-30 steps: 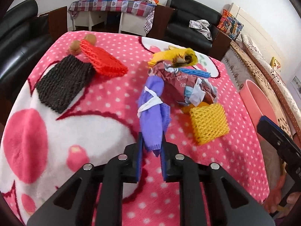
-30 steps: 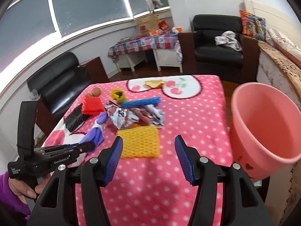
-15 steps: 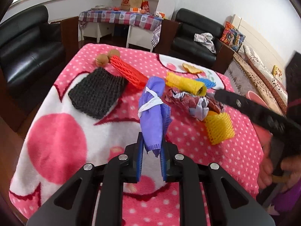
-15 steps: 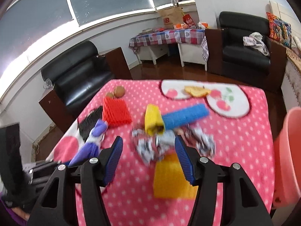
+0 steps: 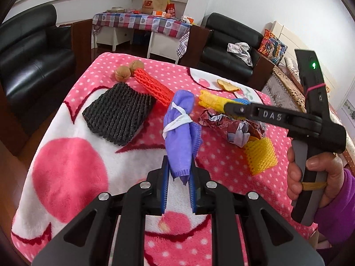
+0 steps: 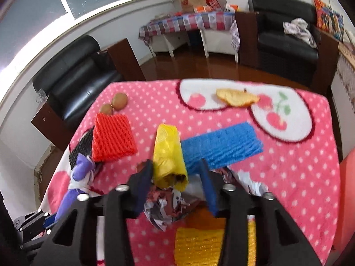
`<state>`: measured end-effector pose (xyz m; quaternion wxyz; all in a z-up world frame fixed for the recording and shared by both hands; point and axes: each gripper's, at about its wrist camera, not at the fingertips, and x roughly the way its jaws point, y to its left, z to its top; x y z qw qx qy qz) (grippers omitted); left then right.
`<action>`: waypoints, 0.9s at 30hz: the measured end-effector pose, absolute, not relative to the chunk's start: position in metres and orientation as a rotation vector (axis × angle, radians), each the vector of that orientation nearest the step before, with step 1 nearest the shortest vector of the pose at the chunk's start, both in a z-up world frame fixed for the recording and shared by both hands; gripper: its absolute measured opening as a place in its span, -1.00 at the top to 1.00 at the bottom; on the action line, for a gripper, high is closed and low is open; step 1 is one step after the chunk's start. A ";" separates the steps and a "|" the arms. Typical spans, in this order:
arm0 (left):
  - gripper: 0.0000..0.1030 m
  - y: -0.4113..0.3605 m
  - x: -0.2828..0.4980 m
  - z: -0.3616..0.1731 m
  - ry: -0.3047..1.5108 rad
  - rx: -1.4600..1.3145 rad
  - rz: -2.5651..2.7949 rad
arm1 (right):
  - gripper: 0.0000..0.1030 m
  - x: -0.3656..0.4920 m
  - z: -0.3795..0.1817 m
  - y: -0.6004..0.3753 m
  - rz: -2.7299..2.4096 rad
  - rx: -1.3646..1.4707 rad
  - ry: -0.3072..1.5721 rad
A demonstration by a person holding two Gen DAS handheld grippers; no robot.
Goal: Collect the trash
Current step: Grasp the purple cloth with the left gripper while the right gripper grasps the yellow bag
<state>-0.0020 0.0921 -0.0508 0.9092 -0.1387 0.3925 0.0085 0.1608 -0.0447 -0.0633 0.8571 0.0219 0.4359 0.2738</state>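
Note:
My left gripper (image 5: 178, 187) is shut on a purple cloth (image 5: 180, 130) tied with a white band, held above the pink dotted blanket (image 5: 66, 173). The cloth also shows at the left of the right wrist view (image 6: 77, 177). My right gripper (image 6: 177, 177) is open, its jaws on either side of a yellow plastic roll (image 6: 169, 155). Below it lie a crumpled foil wrapper (image 6: 164, 208) and a yellow foam net (image 6: 197, 243). In the left wrist view the right gripper's fingers (image 5: 235, 108) reach over the yellow roll (image 5: 210, 102) and the wrapper (image 5: 235, 128).
Red foam net (image 6: 112, 137), black foam net (image 5: 118, 113), blue foam net (image 6: 221, 148), two brown nuts (image 6: 115, 104) and an orange peel (image 6: 237, 97) lie on the blanket. A pink bucket (image 6: 347, 190) stands at the right edge. Black armchairs surround the table.
My right gripper has swung from the table's near right side over the pile, down to the yellow roll. My left gripper has lifted and drawn back with the purple cloth.

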 end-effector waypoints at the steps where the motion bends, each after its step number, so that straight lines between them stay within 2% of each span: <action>1: 0.70 0.092 -0.002 -0.051 0.810 -0.288 0.017 | 0.57 0.160 -0.065 -0.046 0.580 0.049 0.923; 2: 0.70 0.092 -0.002 -0.051 0.810 -0.289 0.017 | 0.66 0.159 -0.066 -0.047 0.581 0.053 0.923; 5: 0.70 0.089 -0.002 -0.049 0.803 -0.284 0.013 | 0.74 0.152 -0.063 -0.053 0.589 0.072 0.904; 27: 0.70 0.032 0.010 -0.019 0.744 -0.214 -0.069 | 0.75 0.060 -0.008 -0.156 0.525 0.159 0.705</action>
